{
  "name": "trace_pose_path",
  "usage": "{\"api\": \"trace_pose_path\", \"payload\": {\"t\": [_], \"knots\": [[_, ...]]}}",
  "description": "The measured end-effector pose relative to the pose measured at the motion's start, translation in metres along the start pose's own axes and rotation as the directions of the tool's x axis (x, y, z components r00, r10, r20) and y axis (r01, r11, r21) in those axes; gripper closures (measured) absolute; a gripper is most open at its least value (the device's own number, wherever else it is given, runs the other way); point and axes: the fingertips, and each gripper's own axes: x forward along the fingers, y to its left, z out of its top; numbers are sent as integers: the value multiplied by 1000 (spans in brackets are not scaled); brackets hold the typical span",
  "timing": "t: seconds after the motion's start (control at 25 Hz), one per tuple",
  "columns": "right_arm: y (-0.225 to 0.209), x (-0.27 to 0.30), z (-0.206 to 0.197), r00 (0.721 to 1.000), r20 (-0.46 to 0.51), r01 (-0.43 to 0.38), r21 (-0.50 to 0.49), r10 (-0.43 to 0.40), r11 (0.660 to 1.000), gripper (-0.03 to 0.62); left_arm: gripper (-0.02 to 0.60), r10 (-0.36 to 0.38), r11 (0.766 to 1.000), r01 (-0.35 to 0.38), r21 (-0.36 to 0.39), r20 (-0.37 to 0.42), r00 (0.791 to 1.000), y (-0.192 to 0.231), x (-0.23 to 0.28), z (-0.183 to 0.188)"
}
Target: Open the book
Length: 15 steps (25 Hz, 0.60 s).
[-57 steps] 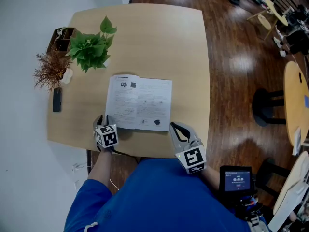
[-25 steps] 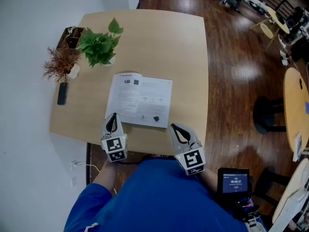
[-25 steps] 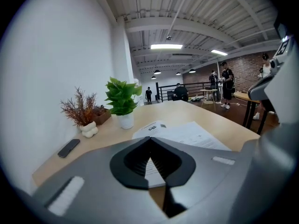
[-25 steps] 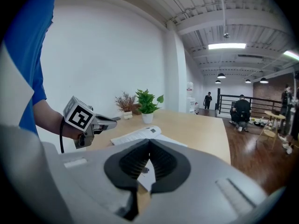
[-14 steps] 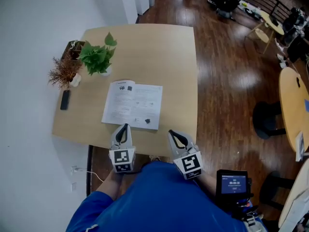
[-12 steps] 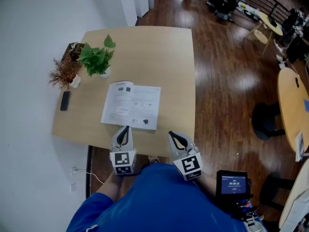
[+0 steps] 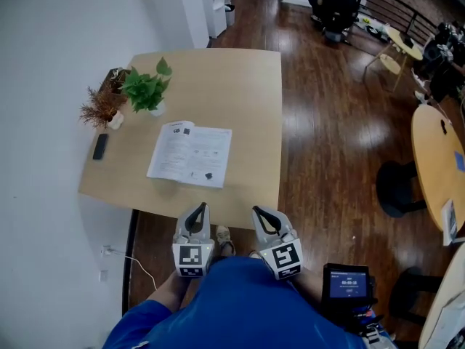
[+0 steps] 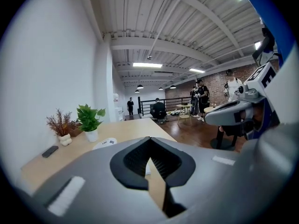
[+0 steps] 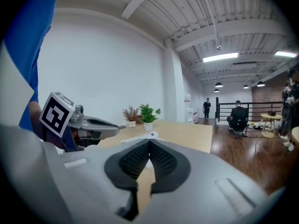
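Observation:
The book [image 7: 190, 154] lies open and flat on the wooden table [image 7: 240, 107], white printed pages up. My left gripper [image 7: 200, 209] and right gripper [image 7: 259, 212] are side by side close to the person's blue shirt, off the table's near edge and over the floor. Both are shut with nothing between their jaws. In the left gripper view the left gripper [image 8: 149, 139] points across the table, with the book [image 8: 105, 143] low and far off. In the right gripper view the right gripper [image 9: 149, 142] points the same way, past the book [image 9: 140, 136].
A green potted plant [image 7: 145, 88], a dried plant [image 7: 100, 108] and a black remote [image 7: 100, 146] stand along the table's left side by the white wall. Dark wood floor spreads to the right, with a round table [image 7: 436, 158] and a black stool [image 7: 396, 187].
Both grippers have drawn back from the table's near edge toward the person and a little up. The whole view has backed away from the table. The book stays open.

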Motion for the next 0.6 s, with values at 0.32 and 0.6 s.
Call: {"api": "trace_pose_path", "payload": {"t": [0.32, 0.6], "knots": [[9, -38, -14, 1000, 13, -20, 17, 19, 1000, 592, 574, 9, 1000, -9, 7, 24, 1000, -42, -39, 5], [25, -47, -13, 1000, 18, -19, 6, 19, 1000, 592, 574, -20, 1000, 19, 15, 20, 1000, -53, -56, -2]]}}
